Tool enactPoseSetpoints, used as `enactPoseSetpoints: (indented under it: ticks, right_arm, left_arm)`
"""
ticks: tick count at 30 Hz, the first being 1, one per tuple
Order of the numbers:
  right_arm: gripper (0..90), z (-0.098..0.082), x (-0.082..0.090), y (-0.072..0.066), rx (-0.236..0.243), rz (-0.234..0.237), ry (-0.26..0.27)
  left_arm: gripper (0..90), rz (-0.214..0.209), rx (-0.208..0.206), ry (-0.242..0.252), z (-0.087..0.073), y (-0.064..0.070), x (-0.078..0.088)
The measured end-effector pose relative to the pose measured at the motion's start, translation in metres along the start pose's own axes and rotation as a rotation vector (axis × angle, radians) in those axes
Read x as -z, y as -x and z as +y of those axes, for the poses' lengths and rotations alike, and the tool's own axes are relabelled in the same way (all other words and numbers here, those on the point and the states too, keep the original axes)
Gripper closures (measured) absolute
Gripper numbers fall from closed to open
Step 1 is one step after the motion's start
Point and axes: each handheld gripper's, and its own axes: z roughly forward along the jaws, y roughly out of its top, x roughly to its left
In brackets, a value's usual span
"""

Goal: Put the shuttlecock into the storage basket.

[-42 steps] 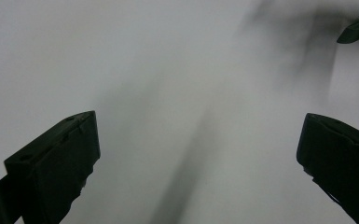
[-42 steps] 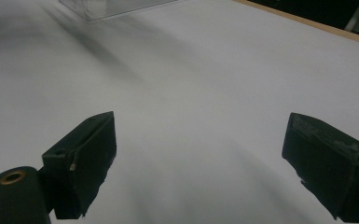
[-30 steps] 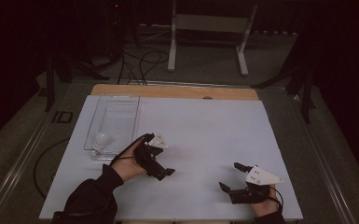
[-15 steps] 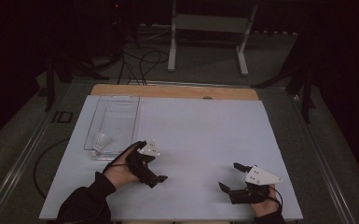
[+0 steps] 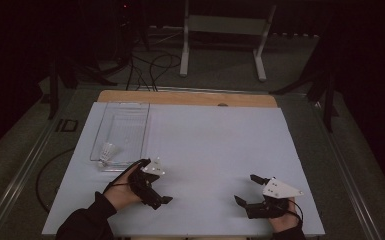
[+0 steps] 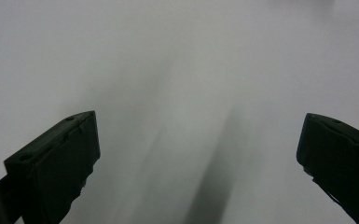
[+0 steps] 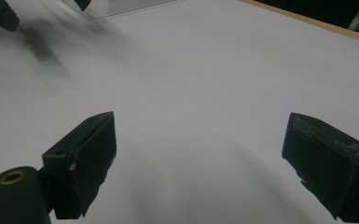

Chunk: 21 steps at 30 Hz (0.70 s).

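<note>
high view: shuttlecock [image 5: 108, 150] in clear tray [image 5: 130, 107] | gripper views: both grippers' fingers wide, empty

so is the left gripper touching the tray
Apart. In the high view the left gripper sits below the clear tray, its open jaws over bare white table. The left gripper view shows bare surface between its jaws.
</note>
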Motion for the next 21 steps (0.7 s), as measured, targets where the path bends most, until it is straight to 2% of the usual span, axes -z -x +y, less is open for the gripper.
enactPoseSetpoints:
  ticks: [3,9,16,18,21]
  right_arm:
    - [10.1,0.0,0.0,0.0,-0.001,0.0,-0.001]
    - [10.1,0.0,-0.001,0.0,-0.001,0.006,-0.004]
    - [10.0,0.0,-0.001,0.0,-0.003,0.005,-0.004]
    - [10.0,0.0,-0.001,0.0,-0.003,0.004,-0.004]
    - [10.1,0.0,-0.001,0.0,-0.002,0.005,-0.003]
  left_arm:
    - [0.1,-0.002,-0.005,-0.002,-0.004,0.001,0.002]
    - [0.1,-0.002,0.02,0.02,-0.016,0.003,0.007]
    - [0.1,0.021,0.05,0.037,-0.032,0.003,0.014]
    - [0.1,0.031,0.046,0.029,-0.036,0.003,0.016]
    - [0.1,0.038,0.062,0.031,-0.042,0.002,0.018]
